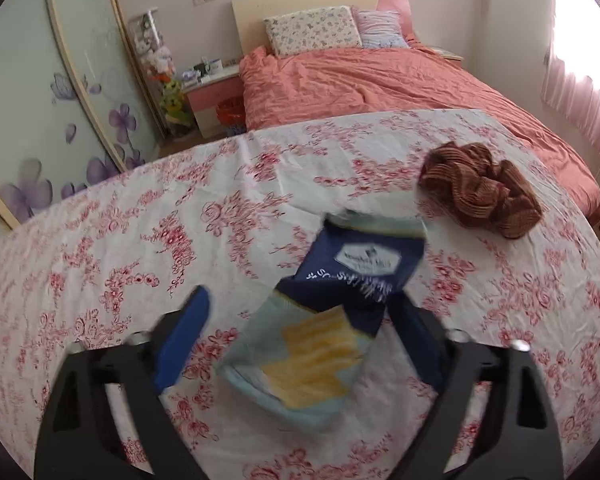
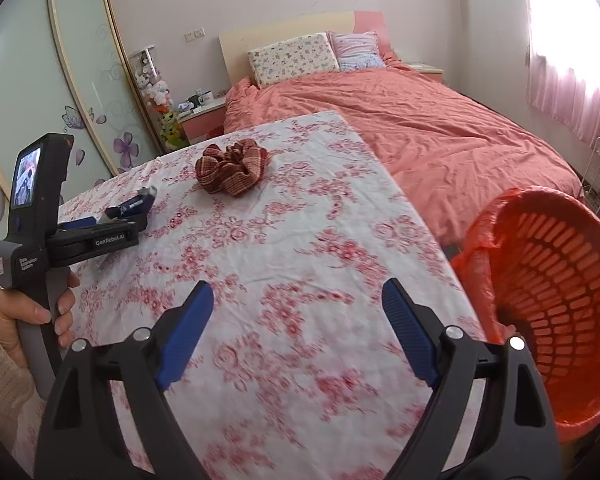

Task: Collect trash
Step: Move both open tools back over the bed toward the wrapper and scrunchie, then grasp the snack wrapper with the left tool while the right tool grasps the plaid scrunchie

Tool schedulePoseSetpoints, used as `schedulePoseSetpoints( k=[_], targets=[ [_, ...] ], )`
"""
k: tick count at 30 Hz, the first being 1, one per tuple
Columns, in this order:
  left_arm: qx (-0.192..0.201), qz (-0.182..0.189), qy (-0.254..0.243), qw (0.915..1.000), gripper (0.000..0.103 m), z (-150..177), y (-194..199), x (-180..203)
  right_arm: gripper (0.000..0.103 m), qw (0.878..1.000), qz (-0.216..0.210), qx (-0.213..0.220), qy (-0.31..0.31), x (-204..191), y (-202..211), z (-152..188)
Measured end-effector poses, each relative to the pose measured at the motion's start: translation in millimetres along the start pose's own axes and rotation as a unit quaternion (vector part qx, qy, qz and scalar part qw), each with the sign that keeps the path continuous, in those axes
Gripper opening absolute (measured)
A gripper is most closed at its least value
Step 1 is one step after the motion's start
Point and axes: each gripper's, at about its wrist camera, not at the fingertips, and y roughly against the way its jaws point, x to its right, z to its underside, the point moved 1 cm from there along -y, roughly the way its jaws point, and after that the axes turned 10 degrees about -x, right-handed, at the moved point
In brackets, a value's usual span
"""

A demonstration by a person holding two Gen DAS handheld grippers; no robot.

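Pink-walled bedroom — coral-quilted bed point(image 2: 400, 120), floral sliding wardrobe point(image 1: 32, 92), bright curtained window point(image 2: 572, 52), perhaps daylight.

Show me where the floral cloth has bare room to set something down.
Bare cloth lies ahead of the right gripper, between the snack wrapper and the orange basket. Crowded spots: the wrapper under the left gripper, and the far end by the brown scrunchie.
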Motion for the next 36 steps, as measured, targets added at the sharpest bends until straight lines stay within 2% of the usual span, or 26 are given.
schedulePoseSetpoints(
  k=[3, 4, 10, 15, 19, 24, 30, 32, 36],
  targets=[
    [-0.011, 0.007, 0.026, 0.9996, 0.056, 2.6, -2.0, -14.4, 0.084, 1.000, -0.003, -0.004, 0.004, -7.4, -7.3, -4.5],
    [-0.011, 0.008, 0.032, 0.9994, 0.055, 4.6, -1.3, -18.5, 0.084, 1.000, -0.004, -0.004, 0.005, -10.2, -9.2, -6.1],
    [-0.018, -0.013, 0.073, 0.9971, 0.054, 30.8, 9.1, -54.7, 0.084, 1.000, -0.012, -0.005, 0.013, -26.5, -23.7, -20.8],
    [-0.014, -0.030, 0.092, 0.9952, 0.054, 56.4, 20.6, -76.8, 0.084, 1.000, -0.009, 0.000, 0.023, -50.4, -50.1, -53.8],
    [-0.014, -0.022, 0.108, 0.9938, 0.054, 58.9, 21.5, -85.7, 0.084, 1.000, 0.008, 0.005, 0.021, -65.0, -72.9, -87.7],
    [-0.015, -0.009, 0.118, 0.9928, 0.054, 56.9, 18.1, -89.7, 0.084, 1.000, 0.017, -0.014, 0.006, -70.1, -101.3, -117.7],
    [-0.015, -0.008, 0.119, 0.9928, 0.054, 57.4, 17.2, -91.1, 0.084, 0.998, 0.029, -0.046, 0.014, -77.2, -127.3, -127.7],
    [-0.015, -0.009, 0.119, 0.9928, 0.054, 57.7, 17.3, -90.9, 0.079, 0.998, 0.031, -0.061, 0.016, -78.7, -133.4, -128.3],
    [-0.015, -0.009, 0.119, 0.9927, 0.055, 58.0, 16.8, -91.6, 0.076, 0.997, 0.036, -0.066, 0.012, -77.0, -135.8, -127.0]
  ],
)
